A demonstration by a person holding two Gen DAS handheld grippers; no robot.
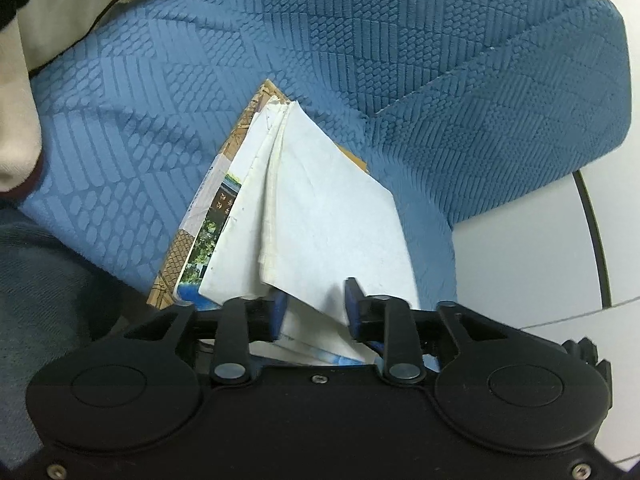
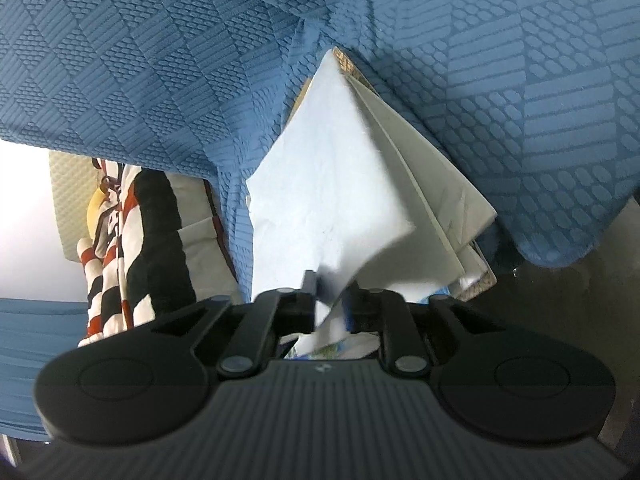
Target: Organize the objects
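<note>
A stack of papers (image 1: 328,208) lies on a blue textured cover (image 1: 360,40). White sheets are on top, with a photo brochure (image 1: 212,232) and a brown patterned board (image 1: 176,264) under them. My left gripper (image 1: 316,304) is open, its blue pads apart, with the near corner of the sheets lying loose between them. In the right wrist view a white sheet (image 2: 320,184) stands tilted up from folded cream booklets (image 2: 432,184). Its lower corner hangs in the gap of my right gripper (image 2: 331,296), which stands narrowly open without pressing on it.
The blue cover (image 2: 140,60) bulges around the stack on all far sides. Cream fabric (image 1: 24,80) lies at the upper left. A striped red, black and white cloth (image 2: 120,248) sits left of the right gripper. A white surface (image 1: 520,248) shows at the right.
</note>
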